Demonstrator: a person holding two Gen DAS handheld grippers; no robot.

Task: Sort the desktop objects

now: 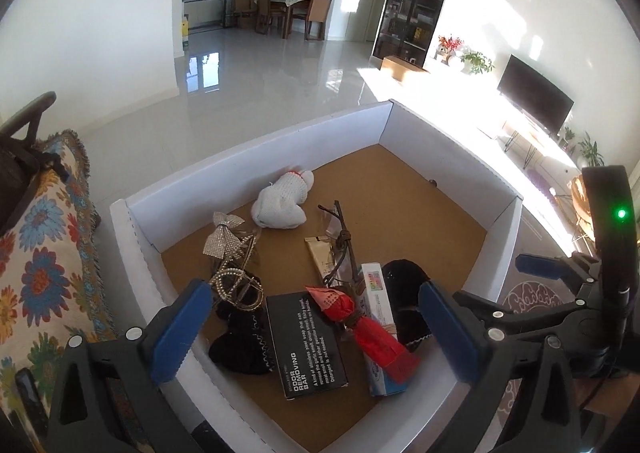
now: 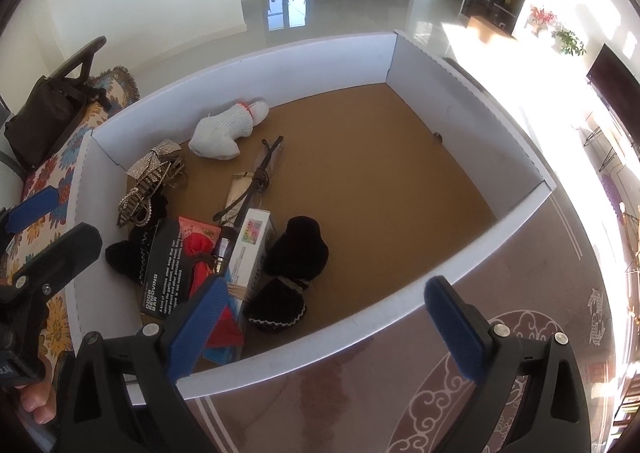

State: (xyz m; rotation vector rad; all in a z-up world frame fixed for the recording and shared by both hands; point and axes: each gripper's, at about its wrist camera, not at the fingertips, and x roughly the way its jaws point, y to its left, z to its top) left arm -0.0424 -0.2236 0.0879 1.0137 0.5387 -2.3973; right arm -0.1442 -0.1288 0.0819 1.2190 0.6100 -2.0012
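A white-walled box (image 1: 260, 157) (image 2: 280, 61) with a brown floor holds the objects. At its near left lie a black "Odor Removing Bar" box (image 1: 306, 345) (image 2: 164, 265), a red packet (image 1: 376, 337) (image 2: 200, 245), a white carton (image 1: 378, 305) (image 2: 250, 249) and a black pouch (image 1: 404, 277) (image 2: 298, 249). Farther back are a white knit glove (image 1: 282, 199) (image 2: 226, 133), a rhinestone bow clip (image 1: 224, 239) (image 2: 154, 165) and glasses (image 1: 340, 241) (image 2: 260, 173). My left gripper (image 1: 314, 329) hangs open above the black box, holding nothing. My right gripper (image 2: 326, 327) is open over the box's near wall, also bare.
A flowered cloth (image 1: 40, 253) covers a seat left of the box, with a black bag (image 2: 40, 121) on it. The box stands on a brown patterned tabletop (image 2: 400, 393). The right half of the box floor (image 2: 400, 181) is bare. A person's fingers (image 2: 36, 405) show at lower left.
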